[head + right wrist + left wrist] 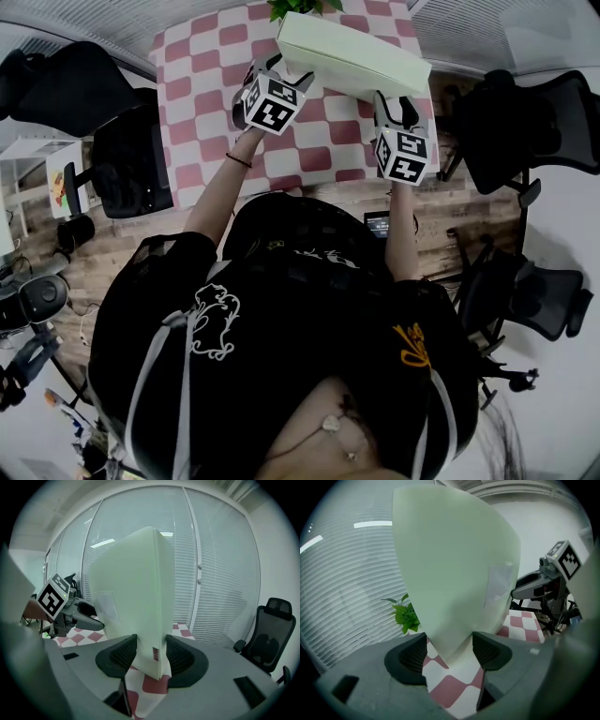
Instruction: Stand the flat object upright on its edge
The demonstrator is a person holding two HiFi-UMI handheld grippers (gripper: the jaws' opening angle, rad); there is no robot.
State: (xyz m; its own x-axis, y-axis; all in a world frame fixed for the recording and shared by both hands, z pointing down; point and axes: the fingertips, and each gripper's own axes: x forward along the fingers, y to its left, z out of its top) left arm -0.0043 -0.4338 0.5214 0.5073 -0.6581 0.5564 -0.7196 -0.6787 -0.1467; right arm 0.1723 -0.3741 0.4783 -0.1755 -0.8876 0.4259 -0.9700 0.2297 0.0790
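Bright, even, cool indoor light. All three views bulge with fisheye distortion; dark vignetting rings both gripper views. Strip-light reflections [372, 524] glare on window blinds [340, 597]. The pale box [450, 573] and near fingers [410, 656] look soft; the head view's lower half is dim.

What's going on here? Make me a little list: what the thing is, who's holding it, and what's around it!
thing: pale green box
left gripper: shut on one end of the box
right gripper: shut on the other end
box pose: upright on its edge
touching the table: cannot tell
table: red and white checks
plant: at the table's far side
chair: black, beside the table
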